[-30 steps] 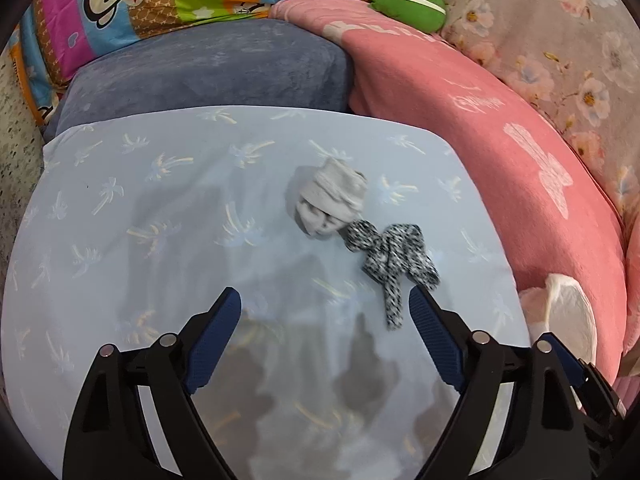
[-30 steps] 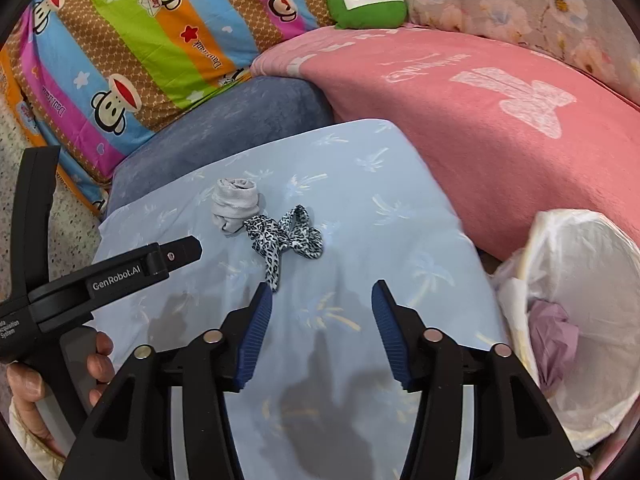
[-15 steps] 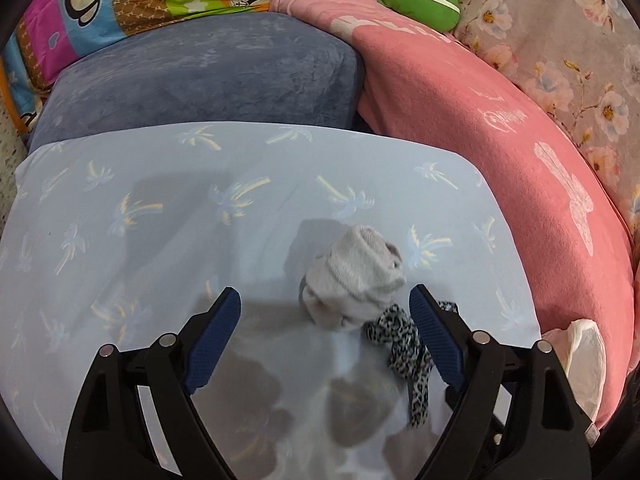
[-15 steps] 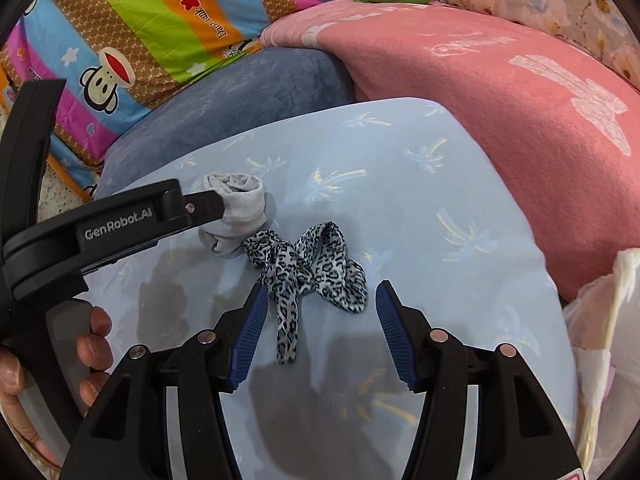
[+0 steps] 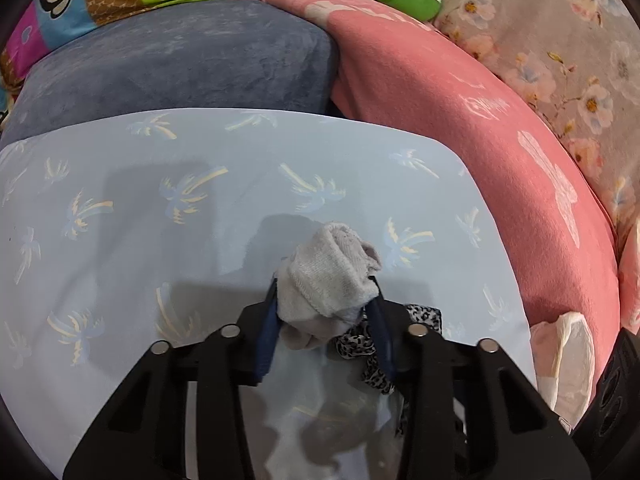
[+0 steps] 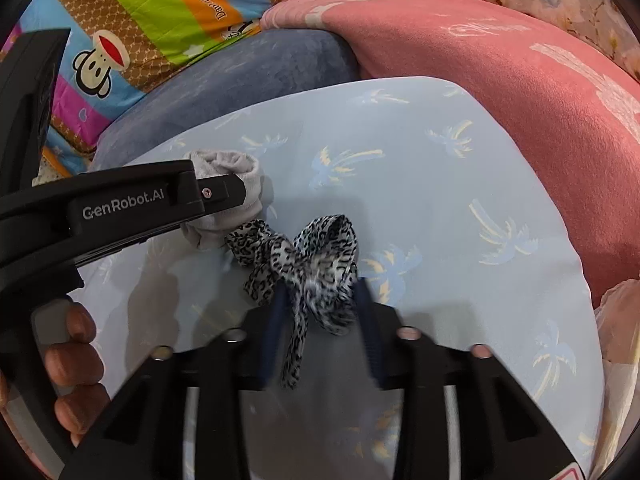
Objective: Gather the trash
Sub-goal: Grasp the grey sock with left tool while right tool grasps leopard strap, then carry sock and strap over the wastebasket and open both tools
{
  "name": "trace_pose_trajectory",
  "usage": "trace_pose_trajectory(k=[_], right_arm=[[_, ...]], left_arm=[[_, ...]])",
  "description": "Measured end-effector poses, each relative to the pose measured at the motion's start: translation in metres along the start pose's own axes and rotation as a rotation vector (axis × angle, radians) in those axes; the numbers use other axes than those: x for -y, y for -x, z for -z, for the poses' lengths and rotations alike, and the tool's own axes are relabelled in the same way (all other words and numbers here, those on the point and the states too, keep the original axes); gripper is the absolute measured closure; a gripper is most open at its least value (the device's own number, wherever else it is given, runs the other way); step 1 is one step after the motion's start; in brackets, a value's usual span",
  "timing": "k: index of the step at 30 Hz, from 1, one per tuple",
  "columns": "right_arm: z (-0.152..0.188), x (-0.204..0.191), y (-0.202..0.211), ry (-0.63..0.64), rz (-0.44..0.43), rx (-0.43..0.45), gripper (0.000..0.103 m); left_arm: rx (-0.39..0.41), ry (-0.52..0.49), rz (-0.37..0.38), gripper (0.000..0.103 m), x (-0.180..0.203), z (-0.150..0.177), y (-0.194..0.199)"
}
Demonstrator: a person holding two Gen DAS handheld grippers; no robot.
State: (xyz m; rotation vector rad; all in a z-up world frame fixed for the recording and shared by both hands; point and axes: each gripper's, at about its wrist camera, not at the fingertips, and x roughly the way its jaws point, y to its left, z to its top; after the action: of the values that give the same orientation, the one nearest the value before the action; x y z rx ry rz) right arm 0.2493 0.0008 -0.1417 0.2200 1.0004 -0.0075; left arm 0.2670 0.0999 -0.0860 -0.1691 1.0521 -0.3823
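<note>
Here both tongs are closing at once on the two scraps lying side by side on the pale blue palm-print bench (image 5: 120, 200). The left tongs (image 5: 326, 312) have just been closing and are now pinching the rolled grey sock (image 5: 332, 276), its blunt end poking forward past the pads toward the far edge of the bench. The right tongs (image 6: 318, 308) have also just been closing, and they are squeezing the knotted middle of the leopard-print fabric strip (image 6: 308, 260), whose loose tail is hanging back toward the near edge. The two pieces are touching, sock to the left, strip to the right, so each hand is taking the nearer one. The white-lined trash bag (image 5: 564, 352) is sitting just off the bench's right edge, closer to the right hand. Judging by that, the coming move is probably turning on a lift and a swing rightward, with the strip's dangling tail possibly dragging against the sock.
</note>
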Motion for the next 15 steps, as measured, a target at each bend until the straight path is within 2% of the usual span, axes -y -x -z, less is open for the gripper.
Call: trace_pose_trajectory(k=[3, 15], right_arm=[[0.004, 0.003, 0.004, -0.014, -0.009, -0.007, 0.098], [0.025, 0.026, 0.073, -0.074, -0.006, 0.076, 0.099]], left_arm=[[-0.003, -0.003, 0.008, 0.070, 0.004, 0.004, 0.004], [0.016, -0.039, 0.030, 0.070, 0.036, 0.026, 0.040]])
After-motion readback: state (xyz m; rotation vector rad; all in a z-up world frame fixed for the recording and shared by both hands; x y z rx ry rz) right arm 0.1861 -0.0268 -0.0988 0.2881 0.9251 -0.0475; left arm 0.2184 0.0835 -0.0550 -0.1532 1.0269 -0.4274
